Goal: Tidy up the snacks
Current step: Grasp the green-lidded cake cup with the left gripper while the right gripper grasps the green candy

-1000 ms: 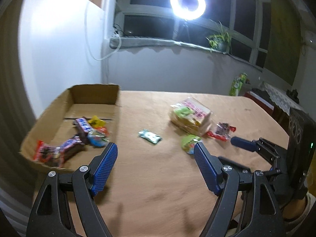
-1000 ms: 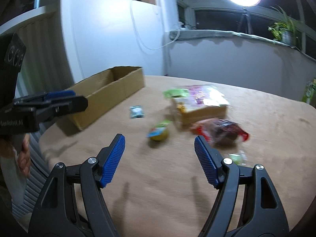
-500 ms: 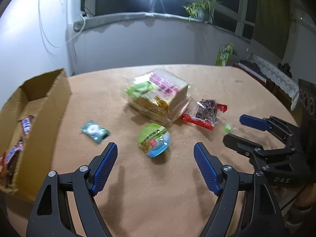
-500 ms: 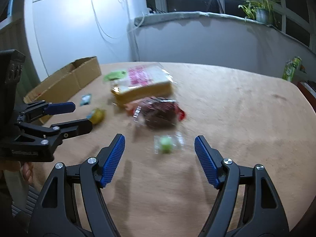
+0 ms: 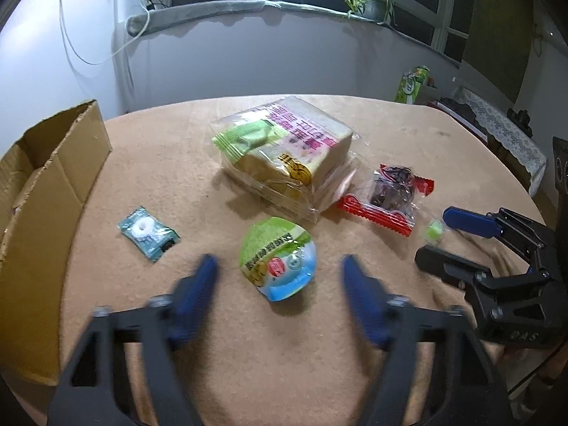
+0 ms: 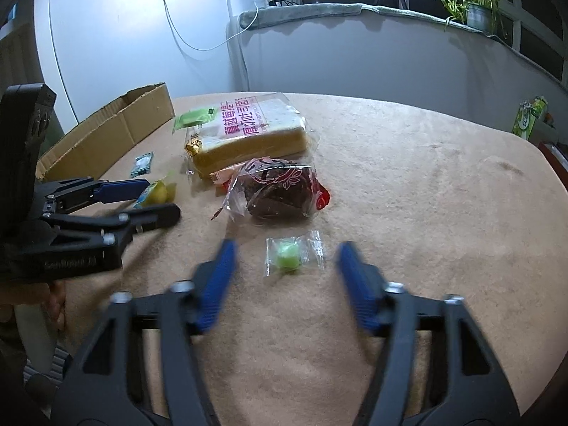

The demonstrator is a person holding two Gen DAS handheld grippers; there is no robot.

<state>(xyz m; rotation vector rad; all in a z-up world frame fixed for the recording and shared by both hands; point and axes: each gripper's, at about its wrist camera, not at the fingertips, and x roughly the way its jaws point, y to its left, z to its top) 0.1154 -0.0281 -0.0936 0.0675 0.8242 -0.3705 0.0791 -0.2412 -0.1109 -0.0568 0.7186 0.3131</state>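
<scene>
My left gripper (image 5: 278, 278) is open, its blue pads either side of a green-lidded jelly cup (image 5: 277, 257) on the tan table. My right gripper (image 6: 284, 266) is open around a small green candy in clear wrap (image 6: 289, 255). A bagged bread loaf (image 5: 284, 151) lies in the middle, with a green packet (image 5: 245, 138) on it. A dark snack in a red-edged bag (image 5: 388, 193) lies to its right, and a teal mint packet (image 5: 147, 230) to the left. The cardboard box (image 5: 49, 191) stands at the left edge.
The right gripper shows in the left wrist view (image 5: 443, 245) beside the green candy (image 5: 435, 230). The left gripper shows in the right wrist view (image 6: 156, 200) by the jelly cup (image 6: 158, 193). A green carton (image 5: 411, 85) stands beyond the table's far edge.
Both grippers have moved forward and down toward the table. The left one swung away from the box to the jelly cup. The right one closed in on the green candy.
</scene>
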